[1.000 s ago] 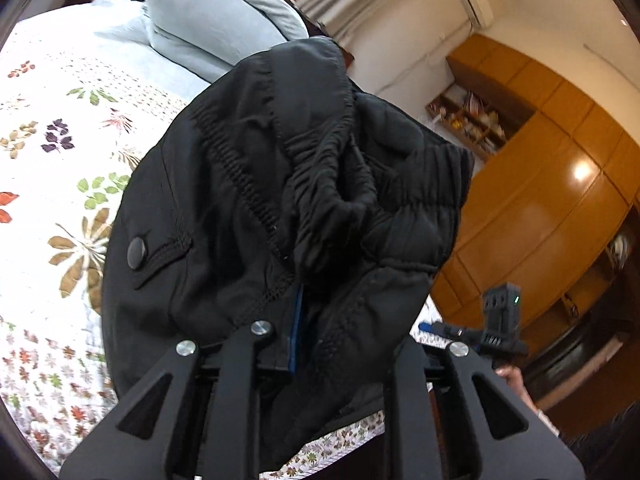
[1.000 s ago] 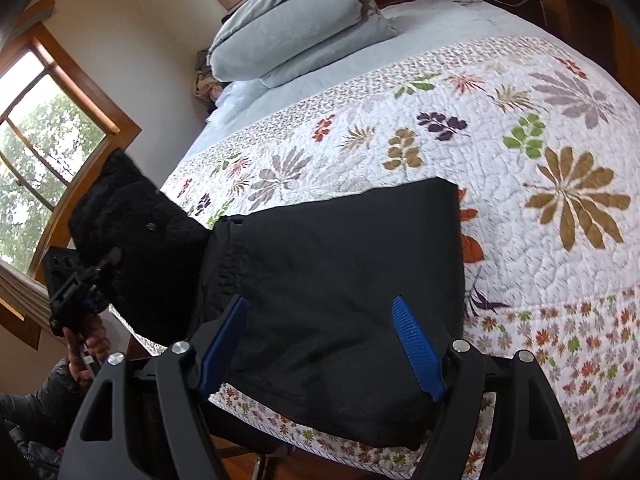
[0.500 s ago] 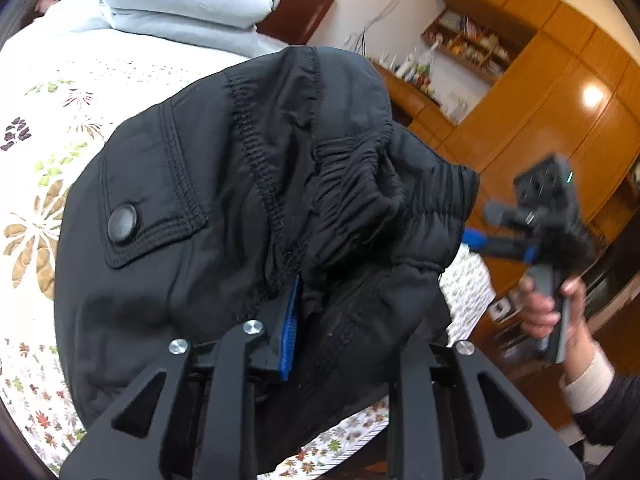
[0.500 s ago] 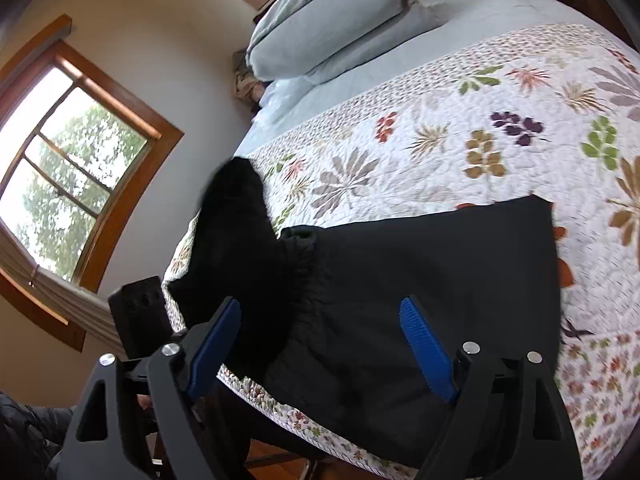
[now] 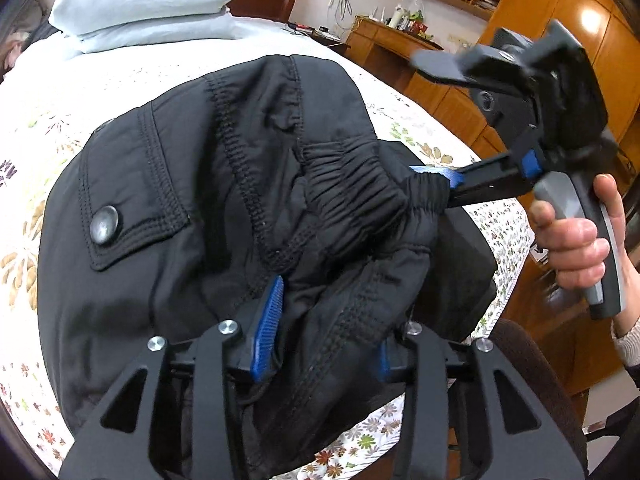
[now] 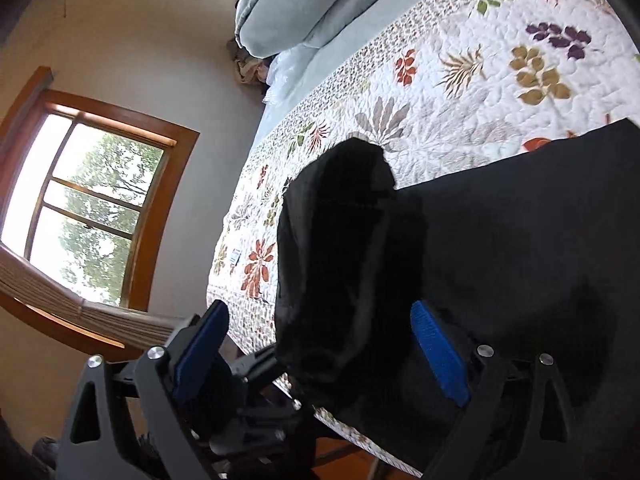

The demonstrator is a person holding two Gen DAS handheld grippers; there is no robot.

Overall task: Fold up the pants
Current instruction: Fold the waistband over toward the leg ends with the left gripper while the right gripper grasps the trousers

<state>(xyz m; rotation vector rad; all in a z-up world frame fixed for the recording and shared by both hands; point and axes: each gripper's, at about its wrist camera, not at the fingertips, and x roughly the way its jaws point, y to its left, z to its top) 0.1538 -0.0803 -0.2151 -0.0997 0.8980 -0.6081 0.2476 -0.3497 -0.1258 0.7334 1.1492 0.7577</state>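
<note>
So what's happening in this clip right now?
A person is folding black pants on a bed with a floral quilt, using a handheld gripper in each hand. The left gripper is clamped on a bunch of fabric near the waist and holds that end up off the bed. The right gripper is open, its fingers reaching around the elastic waistband. The rest of the pants lies flat on the quilt.
</note>
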